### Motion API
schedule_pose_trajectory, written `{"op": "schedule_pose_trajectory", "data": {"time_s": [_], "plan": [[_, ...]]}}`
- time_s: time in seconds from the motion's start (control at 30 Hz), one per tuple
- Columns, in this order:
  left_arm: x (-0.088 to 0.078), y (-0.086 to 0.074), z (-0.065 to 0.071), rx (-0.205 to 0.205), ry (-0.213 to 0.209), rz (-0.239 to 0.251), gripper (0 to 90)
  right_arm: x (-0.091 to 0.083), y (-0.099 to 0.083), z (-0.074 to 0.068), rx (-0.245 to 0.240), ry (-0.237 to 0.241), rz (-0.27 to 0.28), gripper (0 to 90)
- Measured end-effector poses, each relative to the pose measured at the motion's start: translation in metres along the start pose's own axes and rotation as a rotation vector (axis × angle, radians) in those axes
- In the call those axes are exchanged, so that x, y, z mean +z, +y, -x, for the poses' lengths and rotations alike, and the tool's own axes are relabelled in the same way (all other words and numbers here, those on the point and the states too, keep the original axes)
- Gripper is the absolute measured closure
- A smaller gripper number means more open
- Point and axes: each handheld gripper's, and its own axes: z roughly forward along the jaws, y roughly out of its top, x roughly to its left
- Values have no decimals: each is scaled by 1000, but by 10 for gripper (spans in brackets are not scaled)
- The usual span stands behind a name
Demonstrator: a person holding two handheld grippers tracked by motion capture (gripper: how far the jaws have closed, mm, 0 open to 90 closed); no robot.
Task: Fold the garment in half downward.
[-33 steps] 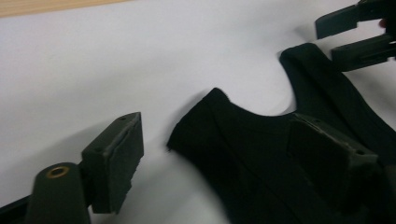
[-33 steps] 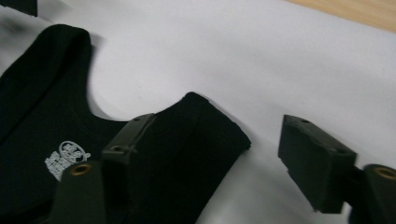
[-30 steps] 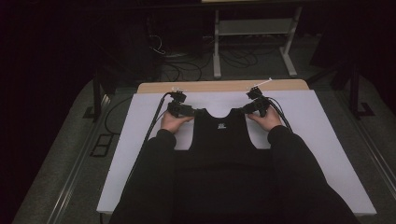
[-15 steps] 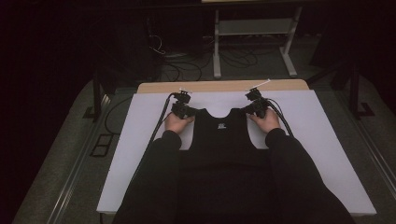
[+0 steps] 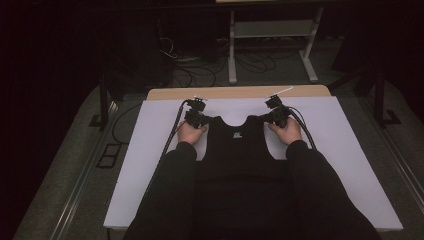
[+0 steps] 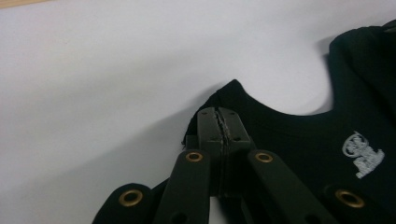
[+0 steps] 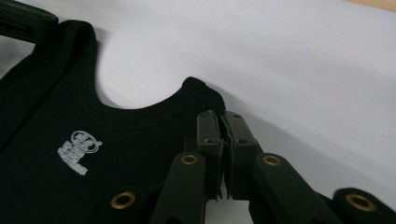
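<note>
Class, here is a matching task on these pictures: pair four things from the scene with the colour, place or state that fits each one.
Column one:
1. black tank top
2. left gripper
3. printed label
4. table cover

Column two:
A. white, spread under the garment
B. lying flat, neckline toward the far edge
C. pale print just below the neckline
D. shut on a shoulder strap

Pairs: 1-B, 2-D, 3-C, 4-A
</note>
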Motion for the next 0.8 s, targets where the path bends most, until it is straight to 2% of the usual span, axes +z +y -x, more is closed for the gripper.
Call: {"op": "schedule_pose_trajectory", "data": {"time_s": [0.23, 0.43, 0.6, 0.7, 0.8], "plan": [[-15, 1, 7, 23, -8, 26, 883, -17, 0, -4, -18, 1, 22, 851], [-35, -6, 11, 16, -20, 70, 883, -30, -7, -4, 0, 28, 70, 851], [-53, -15, 12, -10, -40, 121, 882, -43, -14, -8, 11, 55, 119, 851], [-62, -22, 14, -27, -65, 156, 882, -52, -19, -13, 1, 61, 145, 851], [-69, -27, 17, -13, -68, 163, 882, -59, -23, -18, -12, 64, 156, 851]]}}
